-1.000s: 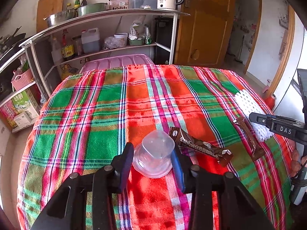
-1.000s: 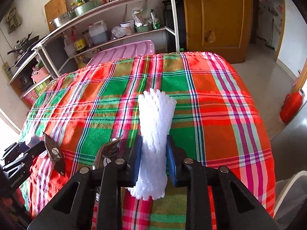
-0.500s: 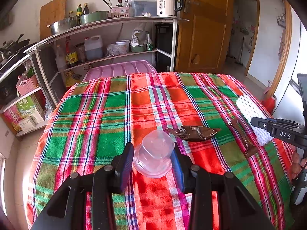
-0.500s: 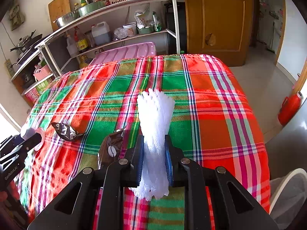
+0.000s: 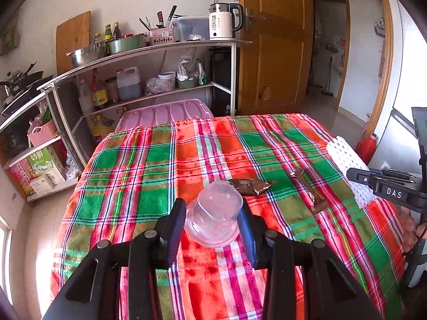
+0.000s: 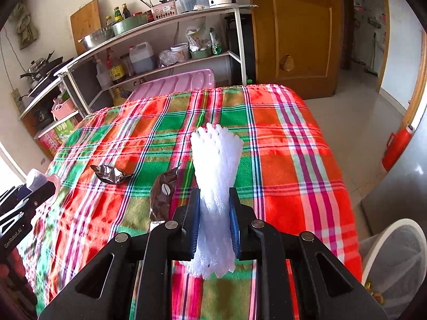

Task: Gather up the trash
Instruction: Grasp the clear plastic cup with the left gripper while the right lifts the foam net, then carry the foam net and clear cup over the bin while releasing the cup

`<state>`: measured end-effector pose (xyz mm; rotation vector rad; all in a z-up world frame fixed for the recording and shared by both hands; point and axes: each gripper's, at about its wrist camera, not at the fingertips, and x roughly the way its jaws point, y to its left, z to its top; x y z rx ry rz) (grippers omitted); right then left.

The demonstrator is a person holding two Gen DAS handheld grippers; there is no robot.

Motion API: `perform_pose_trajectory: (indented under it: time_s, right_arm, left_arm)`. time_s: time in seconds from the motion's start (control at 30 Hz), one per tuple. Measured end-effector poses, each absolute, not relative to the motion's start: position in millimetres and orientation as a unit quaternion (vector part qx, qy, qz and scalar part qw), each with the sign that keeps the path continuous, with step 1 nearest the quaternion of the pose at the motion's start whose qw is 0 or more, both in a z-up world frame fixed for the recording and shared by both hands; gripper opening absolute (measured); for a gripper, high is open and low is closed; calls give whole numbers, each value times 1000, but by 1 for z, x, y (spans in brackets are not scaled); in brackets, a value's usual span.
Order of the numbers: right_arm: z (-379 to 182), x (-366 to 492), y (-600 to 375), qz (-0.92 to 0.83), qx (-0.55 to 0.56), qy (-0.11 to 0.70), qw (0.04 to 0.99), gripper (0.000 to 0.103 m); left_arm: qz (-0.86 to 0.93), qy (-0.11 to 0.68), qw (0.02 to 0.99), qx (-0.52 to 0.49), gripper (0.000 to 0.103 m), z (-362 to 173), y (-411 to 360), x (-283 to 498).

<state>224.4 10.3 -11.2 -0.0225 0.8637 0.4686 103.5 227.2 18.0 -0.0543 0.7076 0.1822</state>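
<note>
My left gripper (image 5: 212, 220) is shut on a clear plastic cup (image 5: 213, 213), held upside down above the plaid tablecloth (image 5: 133, 176). My right gripper (image 6: 213, 213) is shut on a white foam fruit net (image 6: 216, 165), lifted off the cloth; the net (image 5: 347, 165) and that gripper also show at the right edge of the left wrist view. Two brown snack wrappers lie on the cloth: a crumpled one (image 5: 250, 186) just beyond the cup and a long one (image 5: 307, 190) to its right. In the right wrist view they are the crumpled wrapper (image 6: 109, 172) and the long wrapper (image 6: 161, 194).
A white bin with a liner (image 6: 395, 261) stands on the floor at the table's near right corner. Behind the table are a pink storage box (image 5: 162, 112), a metal kitchen shelf (image 5: 149, 53) with bottles and a kettle, and a wooden door (image 5: 275, 40). A red bottle (image 6: 396, 146) stands on the floor.
Both grippers have risen and drawn back with their loads. The foam net has come up off the cloth. The crumpled wrapper that stuck by the cup now lies free on the cloth.
</note>
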Motion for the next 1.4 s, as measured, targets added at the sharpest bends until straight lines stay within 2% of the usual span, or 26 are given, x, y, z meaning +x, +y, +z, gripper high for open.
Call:
perform_pose_trajectory:
  time_s: [0.63, 1.4]
  right_arm:
    - [32, 149, -91, 179, 15, 359, 916, 20]
    - [28, 100, -264, 12, 54, 364, 930, 20]
  left_arm:
    - [-23, 317, 948, -2, 39, 49, 112, 93]
    - [-188, 328, 925, 37, 40, 46, -71, 129]
